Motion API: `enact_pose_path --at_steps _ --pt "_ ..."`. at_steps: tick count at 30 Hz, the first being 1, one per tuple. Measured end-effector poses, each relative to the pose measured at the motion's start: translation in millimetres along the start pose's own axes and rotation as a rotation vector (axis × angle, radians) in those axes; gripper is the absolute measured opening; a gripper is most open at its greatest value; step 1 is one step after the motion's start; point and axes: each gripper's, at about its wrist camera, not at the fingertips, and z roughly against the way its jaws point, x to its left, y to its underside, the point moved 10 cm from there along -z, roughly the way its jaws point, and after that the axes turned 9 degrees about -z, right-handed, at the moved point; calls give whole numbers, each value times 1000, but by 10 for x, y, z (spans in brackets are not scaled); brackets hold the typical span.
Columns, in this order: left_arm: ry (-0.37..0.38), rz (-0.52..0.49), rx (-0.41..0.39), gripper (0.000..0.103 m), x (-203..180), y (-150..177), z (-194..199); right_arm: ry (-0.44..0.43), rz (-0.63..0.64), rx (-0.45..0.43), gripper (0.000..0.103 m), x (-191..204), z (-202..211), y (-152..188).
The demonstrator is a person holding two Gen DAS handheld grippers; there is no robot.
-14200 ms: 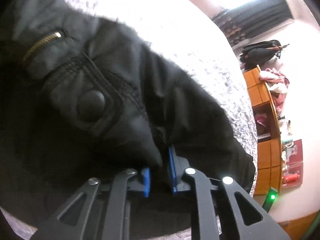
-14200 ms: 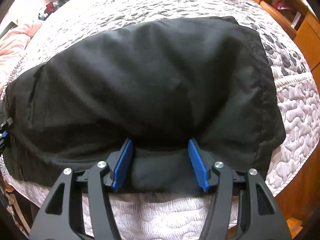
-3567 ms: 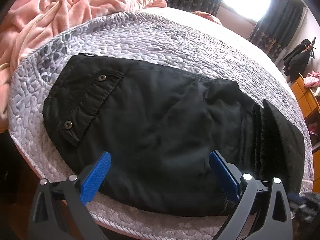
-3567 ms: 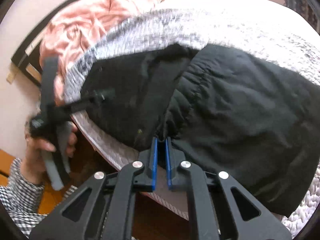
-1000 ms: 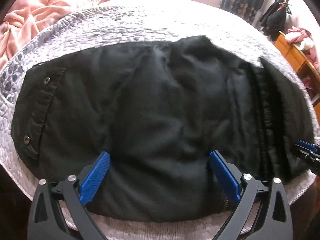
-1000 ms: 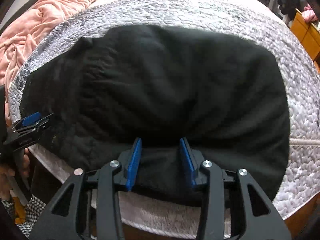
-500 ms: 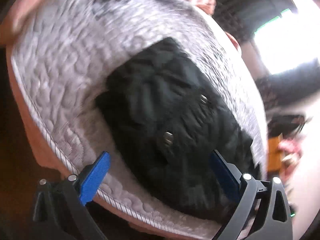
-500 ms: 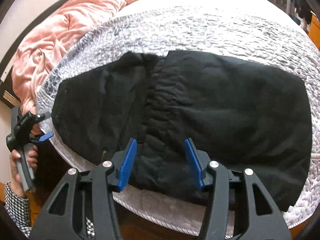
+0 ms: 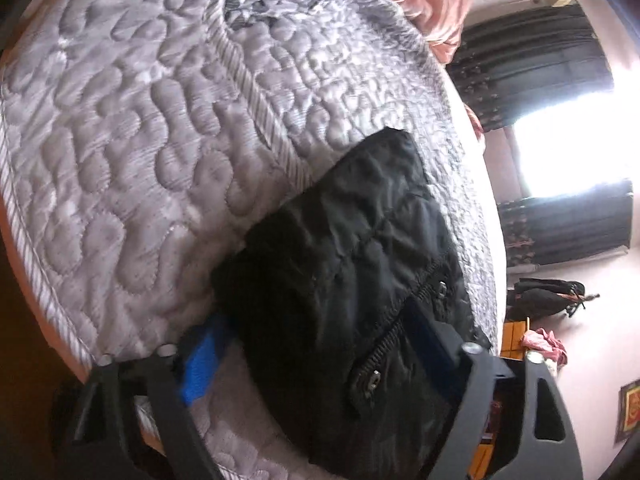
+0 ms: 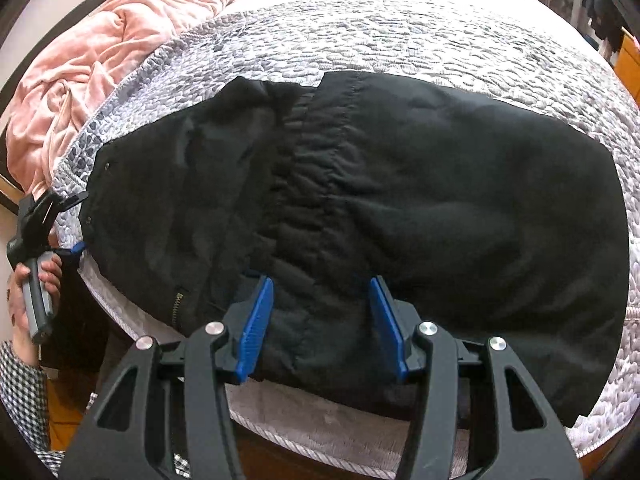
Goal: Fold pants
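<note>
1. In my right wrist view the black pants point(image 10: 400, 208) lie folded across the near edge of the bed's grey quilted mattress point(image 10: 400, 36), their long side running left to right.
2. A gathered, wrinkled band runs from the far edge to the near edge of the pants, a little left of the middle; the cloth to its right is smoother.
3. My right claw point(image 10: 322, 322) hovers over the near edge of the pants with its blue pads point(image 10: 256, 320) about halfway apart. The wrinkled band lies between them, but I see no pinch in the fabric.
4. At the far left of that view my left claw point(image 10: 76, 222) sits at the left end of the pants, held by a hand point(image 10: 38, 280) with a checked sleeve point(image 10: 20, 376) below it.
5. From my left wrist view, the left claw point(image 9: 316, 348) straddles that end of the pants point(image 9: 344, 264), near the snap-buttoned pocket flap. Its jaws have just been closing and still stand fairly wide; whether the pads press the cloth I cannot tell.
6. A crumpled pink blanket point(image 10: 100, 60) lies on the far left of the bed.
</note>
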Motion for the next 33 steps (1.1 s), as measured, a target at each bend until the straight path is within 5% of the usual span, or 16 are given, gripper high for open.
enact_pose_path --at_steps 3,8,13,25,33 --pt "6 2 -20 58 27 -1 12 5 2 2 51 -4 -28 8" --pt "41 60 -17 51 162 -38 -42 6 7 7 55 11 -80 27" --pt "47 3 -48 29 -11 -29 127 3 13 4 56 7 -96 44" --pt "156 -208 -170 23 -1017 -90 522 -36 -19 -13 56 -56 51 42" --pt "251 -429 -178 23 -1925 262 720 -5 -52 -92 56 -311 373 -1"
